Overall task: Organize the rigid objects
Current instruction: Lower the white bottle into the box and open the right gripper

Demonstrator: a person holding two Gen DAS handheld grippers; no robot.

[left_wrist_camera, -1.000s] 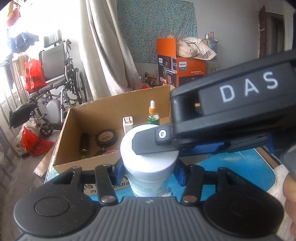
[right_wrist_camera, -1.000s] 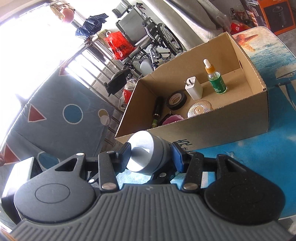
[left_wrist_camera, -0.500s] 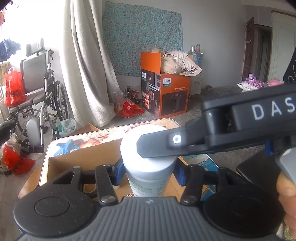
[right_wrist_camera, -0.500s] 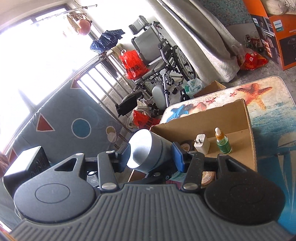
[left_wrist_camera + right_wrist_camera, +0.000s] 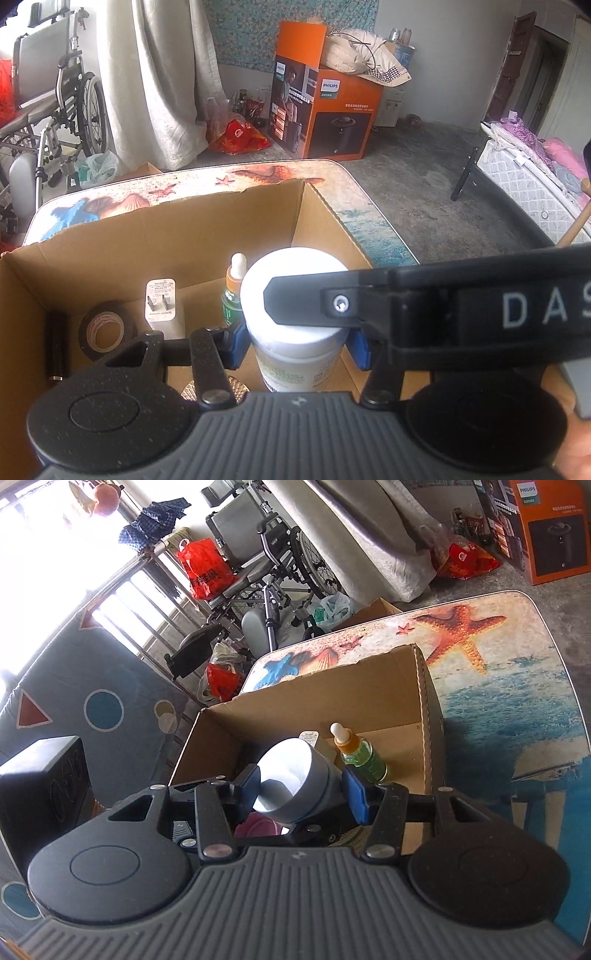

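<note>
While both grippers are hovering over the open cardboard box, each is clamping its own item: the left gripper is closed on an upright white-lidded jar, its blue pads pressing the sides just below the lid, and the right gripper is closed on a grey cup lying tilted, mouth toward the camera. Side grips are keeping the bases free — likely so each item can be set down on the box floor. In the left view the right tool is crossing over the jar's lid. Inside the box, a dropper bottle, a white charger, a tape roll and a dark cylinder are already standing or lying toward the far and left side. The box is resting on a table printed with starfish and sea; beyond are a wheelchair, a curtain and an orange carton on a concrete floor.
</note>
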